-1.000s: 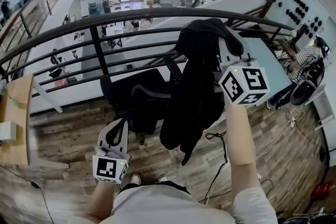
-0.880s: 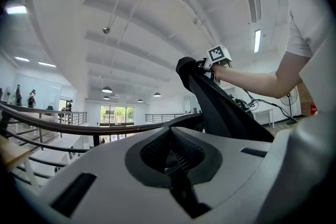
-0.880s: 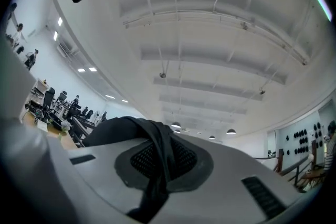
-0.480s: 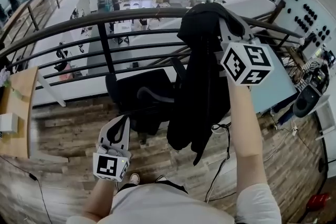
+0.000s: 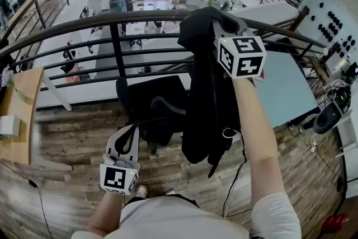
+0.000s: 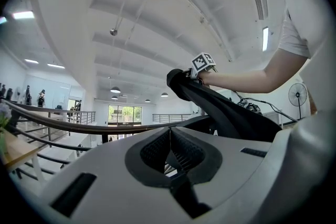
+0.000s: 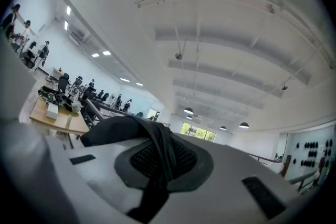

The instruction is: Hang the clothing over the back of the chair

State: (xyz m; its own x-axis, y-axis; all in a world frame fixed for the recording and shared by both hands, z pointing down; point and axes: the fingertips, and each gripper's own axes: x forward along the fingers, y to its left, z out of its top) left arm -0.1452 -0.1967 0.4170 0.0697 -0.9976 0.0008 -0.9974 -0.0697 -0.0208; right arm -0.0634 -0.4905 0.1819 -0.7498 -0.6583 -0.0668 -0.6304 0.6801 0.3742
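Observation:
A black garment [image 5: 207,103] hangs from my right gripper [image 5: 217,22], which is held high and is shut on the cloth's top edge. In the right gripper view the black fabric [image 7: 121,131] runs between the pads [image 7: 144,160] of the right gripper [image 7: 160,157] and bunches in front. A black office chair [image 5: 154,106] stands below, left of the hanging cloth, with its back toward the railing. My left gripper [image 5: 128,132] is low near the chair's front, shut with nothing in it. In the left gripper view the left gripper [image 6: 169,152] has its pads together, and the garment [image 6: 226,113] hangs beyond.
A dark metal railing [image 5: 112,17] runs right behind the chair, with a drop to a lower floor beyond. A wooden desk [image 5: 19,115] stands at the left and a pale blue table [image 5: 285,87] at the right. Cables [image 5: 235,176] lie on the wood floor.
My right gripper has carried the garment leftward, so it now hangs closer to the chair. The left gripper has stayed about where it was.

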